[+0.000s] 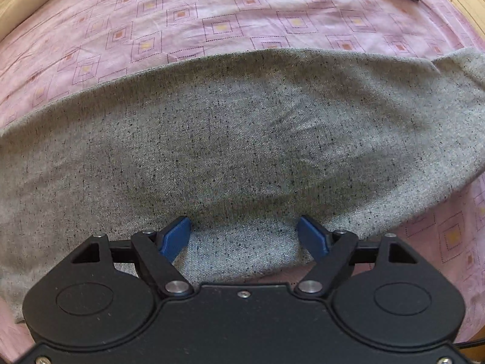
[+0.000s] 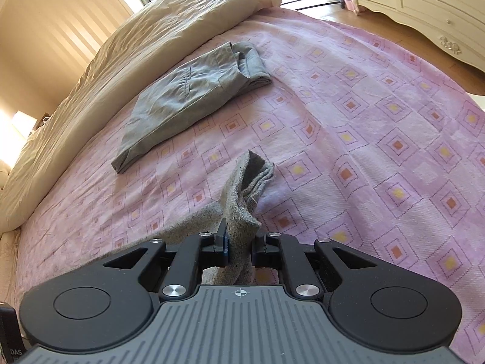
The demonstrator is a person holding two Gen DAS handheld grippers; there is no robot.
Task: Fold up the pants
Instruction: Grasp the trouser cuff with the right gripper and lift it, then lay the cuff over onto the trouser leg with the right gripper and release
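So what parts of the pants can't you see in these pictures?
- Speckled grey pants, left wrist view: both ends run off the picture's sides; the near edge is hidden behind the open left gripper.
- Right wrist view: the cloth clamped in the right gripper is bunched, so which part it is stays unclear.
- Folded grey trousers: under layers hidden.

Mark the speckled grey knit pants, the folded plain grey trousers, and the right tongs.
speckled grey knit pants [image 1: 242, 139], left wrist view, middle of the leg.
folded plain grey trousers [image 2: 185, 94], right wrist view, pocket panel.
right tongs [image 2: 239, 247], right wrist view, between the fingertips.
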